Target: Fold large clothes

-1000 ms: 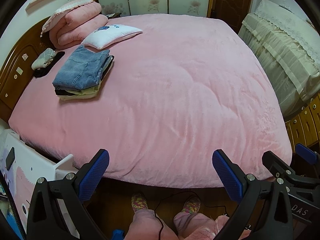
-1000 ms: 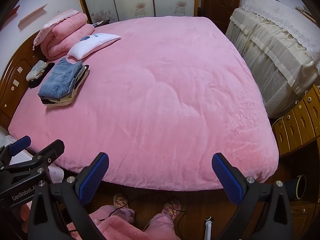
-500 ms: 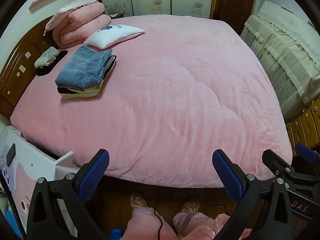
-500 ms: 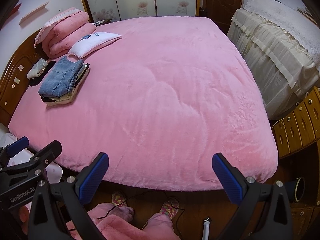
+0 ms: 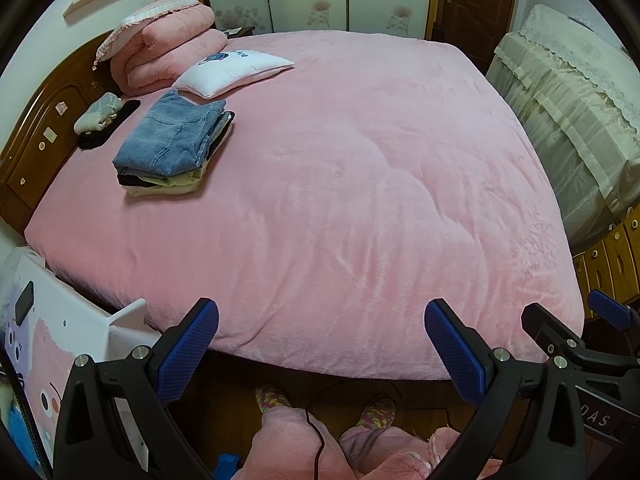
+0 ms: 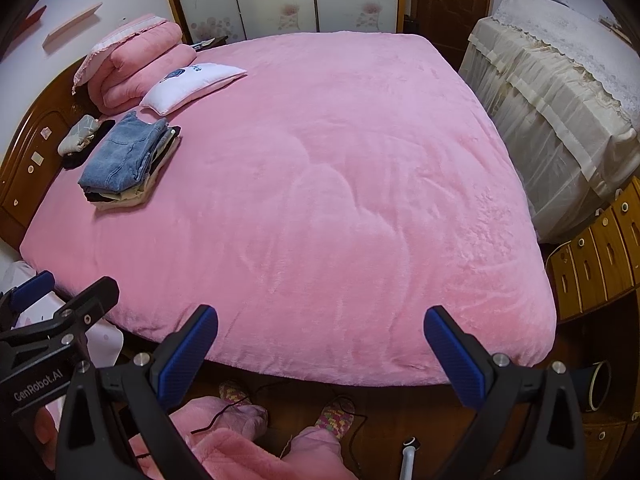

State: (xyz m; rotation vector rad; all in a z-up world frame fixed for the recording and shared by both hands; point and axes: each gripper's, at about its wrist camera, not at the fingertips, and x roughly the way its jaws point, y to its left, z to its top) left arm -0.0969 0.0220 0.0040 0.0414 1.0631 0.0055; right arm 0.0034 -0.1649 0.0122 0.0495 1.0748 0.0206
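Two tools, left tool [image 5: 322, 346] and right tool [image 6: 321, 346], both spread empty; one clothes stack [image 5: 172, 146]

Your legs [image 5: 304, 440] are cut off by the bottom edge. In the clothes pile [image 5: 172, 148], the jeans hide the lower garments except their edges. The pillow [image 6: 192, 84] print is too small to read.

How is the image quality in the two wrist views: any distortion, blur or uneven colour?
Left wrist view: strong fisheye bowing of the bed, dark vignette corners, sharp focus, paler pink cast. Right wrist view: same curvature, folded jeans crisp, pink more saturated, soft even light with no glare.
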